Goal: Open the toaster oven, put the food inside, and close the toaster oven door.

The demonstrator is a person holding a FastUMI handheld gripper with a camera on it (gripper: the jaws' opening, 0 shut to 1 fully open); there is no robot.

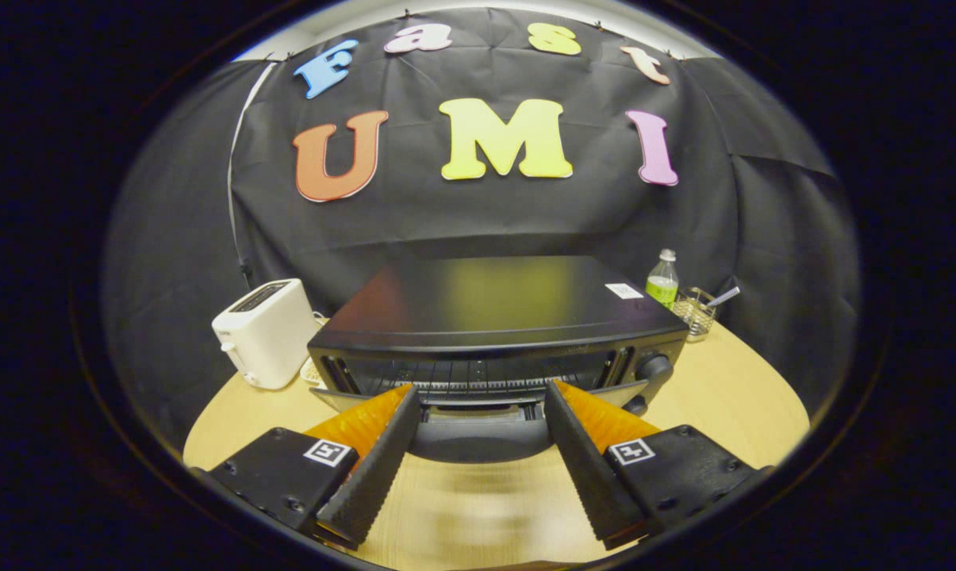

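My tongs (481,396) are spread wide, holding nothing. The oven (493,333) sits dead ahead on the table (731,388), its door (478,432) dropped open between my fingertips, long edge running crosswise to them. Food isn't visible.

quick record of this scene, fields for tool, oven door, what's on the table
tool: tool open, nothing between its fingers, tips at the oven front
oven: black toaster oven just ahead
door: door folded down, open, lying between the fingers
left of oven: white toaster
right of oven: green bottle, wire holder
surface: wooden table
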